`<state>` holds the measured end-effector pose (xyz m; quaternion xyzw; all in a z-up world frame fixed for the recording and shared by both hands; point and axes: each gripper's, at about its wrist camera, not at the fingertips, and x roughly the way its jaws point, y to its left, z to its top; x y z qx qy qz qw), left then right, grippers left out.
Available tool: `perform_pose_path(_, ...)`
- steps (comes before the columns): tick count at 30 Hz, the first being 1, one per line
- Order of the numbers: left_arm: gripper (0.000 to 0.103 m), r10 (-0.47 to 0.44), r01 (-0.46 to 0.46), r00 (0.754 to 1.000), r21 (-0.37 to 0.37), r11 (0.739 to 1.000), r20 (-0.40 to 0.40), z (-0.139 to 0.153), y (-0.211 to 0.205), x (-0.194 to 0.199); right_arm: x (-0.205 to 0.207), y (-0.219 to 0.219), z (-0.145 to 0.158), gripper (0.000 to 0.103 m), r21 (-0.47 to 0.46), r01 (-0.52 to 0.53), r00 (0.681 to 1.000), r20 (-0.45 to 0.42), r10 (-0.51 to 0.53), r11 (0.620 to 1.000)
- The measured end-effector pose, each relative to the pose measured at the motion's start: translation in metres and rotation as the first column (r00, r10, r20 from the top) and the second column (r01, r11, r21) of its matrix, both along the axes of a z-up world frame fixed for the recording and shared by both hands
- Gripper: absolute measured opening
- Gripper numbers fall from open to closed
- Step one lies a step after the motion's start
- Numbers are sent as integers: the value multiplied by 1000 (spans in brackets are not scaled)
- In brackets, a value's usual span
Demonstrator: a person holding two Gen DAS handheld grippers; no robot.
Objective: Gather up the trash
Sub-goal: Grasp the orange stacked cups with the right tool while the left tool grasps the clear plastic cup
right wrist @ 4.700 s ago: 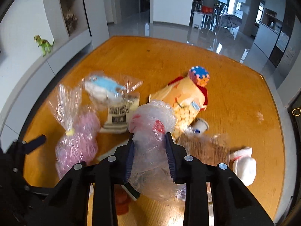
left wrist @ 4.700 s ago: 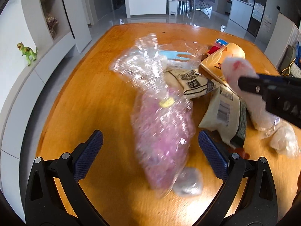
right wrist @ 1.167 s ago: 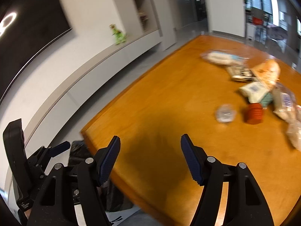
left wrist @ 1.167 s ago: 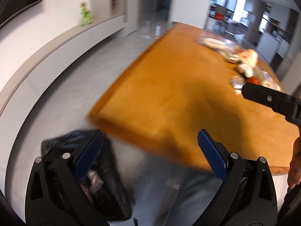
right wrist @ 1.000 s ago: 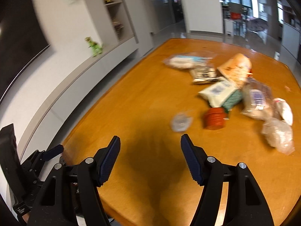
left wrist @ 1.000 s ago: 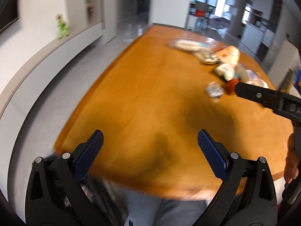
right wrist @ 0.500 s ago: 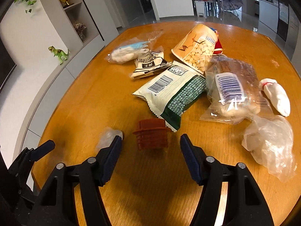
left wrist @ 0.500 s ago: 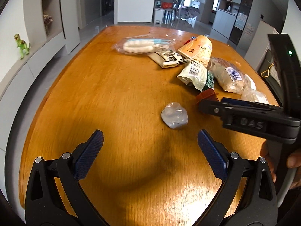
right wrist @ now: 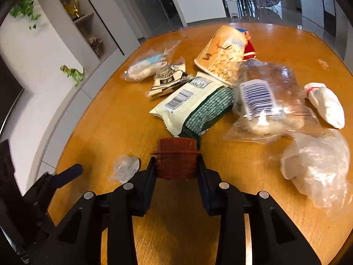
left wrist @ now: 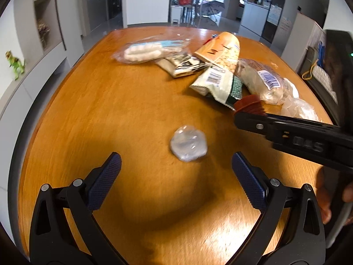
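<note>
A brown crushed plastic cup (right wrist: pixel 176 159) lies on the wooden table (right wrist: pixel 123 114) between the fingers of my right gripper (right wrist: pixel 176 172), which is shut on it; the cup also shows in the left wrist view (left wrist: pixel 250 105). A small clear plastic lid (left wrist: pixel 188 142) lies just ahead of my left gripper (left wrist: pixel 174 172), which is open and empty; the lid shows in the right wrist view (right wrist: pixel 125 167) too. A white and green snack bag (right wrist: pixel 194 108) lies behind the cup.
More trash lies beyond: an orange snack bag (right wrist: pixel 222 55), a clear bag with a barcode (right wrist: pixel 264 101), a crumpled clear bag (right wrist: pixel 315 163), a white wad (right wrist: pixel 326 103), a black-and-white wrapper (right wrist: pixel 167 79) and a bag with blue and white contents (right wrist: pixel 147 66).
Both grippers swung back from the black bin bag on the floor to the table. My right gripper moved onto the brown cup and closed on it. The left gripper neared the clear lid.
</note>
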<state>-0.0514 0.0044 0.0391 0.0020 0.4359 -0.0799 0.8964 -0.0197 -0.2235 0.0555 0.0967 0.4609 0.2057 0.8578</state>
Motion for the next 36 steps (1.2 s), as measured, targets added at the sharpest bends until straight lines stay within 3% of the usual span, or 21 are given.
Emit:
perform_pose_path(5,96,-24,24,1000,37,999,-1,-5,-14,17,-6,-19,12,37,41,18,1000,13,-19,999)
perform_pose_path(8,76,-24,25,999,50,998,-29,-11,-17,24,-8,-25,13,37,48,23,1000,18,-24,999)
perform_pose_path(9,64,-28,30,998,40,999,-49,-15,-17,27,-8,-26,14,37,52,23,1000,17,-24,998)
perform_pose_path(12,48,-31,34,999,82,996,-36,-17,-21,27,-9,-29,14,37,64,15,1000,14,-16,998)
perform_pose_path(15,34,-42,45,998,70,997,-35,-16,-21,26,-11,-27,15,37,68,4,1000,16,-6,998)
perform_pose_path(24,33,-23,23,1000,57,998,-6,-7,-13,9,-25,-21,20,37,62,-12,1000,25,11,998)
perform_pose_path(36,33,70,-73,994,38,997,80,28,31,-62,-70,22,34,37,49,-102,993,57,99,994)
